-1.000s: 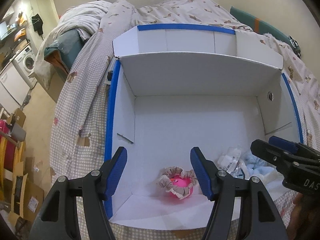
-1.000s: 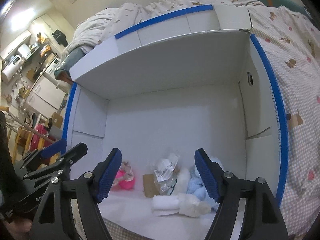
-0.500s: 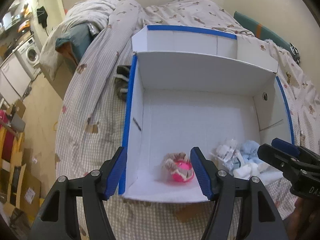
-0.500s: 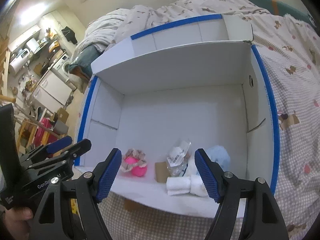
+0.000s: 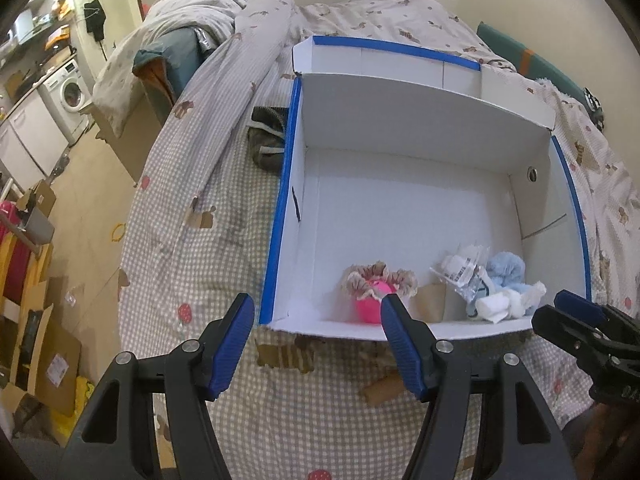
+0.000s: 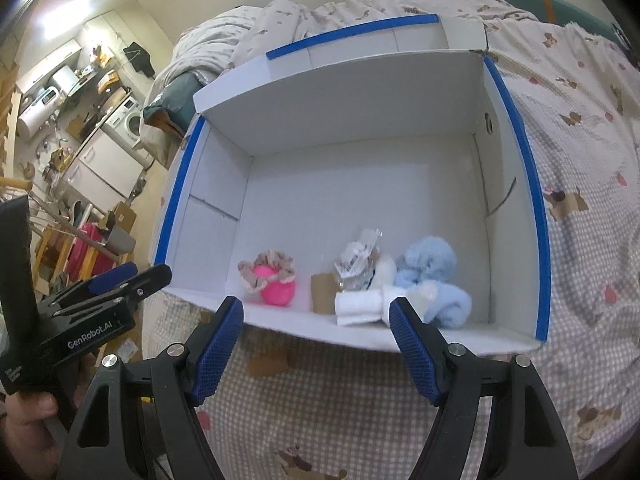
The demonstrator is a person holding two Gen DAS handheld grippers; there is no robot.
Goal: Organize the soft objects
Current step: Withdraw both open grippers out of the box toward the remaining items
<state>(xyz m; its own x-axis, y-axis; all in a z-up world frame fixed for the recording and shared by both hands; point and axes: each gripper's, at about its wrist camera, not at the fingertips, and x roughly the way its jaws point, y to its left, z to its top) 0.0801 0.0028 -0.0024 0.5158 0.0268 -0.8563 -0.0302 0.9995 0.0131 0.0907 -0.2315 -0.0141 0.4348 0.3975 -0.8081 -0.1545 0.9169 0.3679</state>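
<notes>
Left wrist view: the left gripper (image 5: 318,312) is hovering above a checked bedspread (image 5: 192,240), just short of the near edge of a white cardboard box (image 5: 400,208) edged in blue tape. Its two blue-padded fingers are standing spread apart with nothing between them. The box is lying open on the bed, and the soft things are sitting along its near wall. A pink ball (image 5: 370,304) wrapped in a frilly beige scrunchie (image 5: 376,276) is resting nearest the left gripper's right finger. Beside it are sitting a brown cardboard tag (image 5: 432,300), a crinkled clear plastic packet (image 5: 460,272), a rolled white cloth (image 5: 496,306) and a fluffy light blue cloth (image 5: 508,270), all bunched together. The right gripper (image 5: 576,316) is poking in at the right edge. A dark striped garment (image 5: 268,140) is lying on the bed against the box's outer left wall.

Right wrist view: the right gripper (image 6: 316,320) is hanging over the bedspread (image 6: 580,160) at the box's (image 6: 360,184) near wall, its fingers parted wide and empty. The pink ball (image 6: 278,286) and scrunchie (image 6: 268,264) are showing on the left, the tag (image 6: 323,292) and packet (image 6: 358,260) in the middle, and the white cloth (image 6: 360,304) and blue cloth (image 6: 434,276) touching on the right. The left gripper (image 6: 132,276) is reaching in from the left, held by a hand (image 6: 24,428).
</notes>
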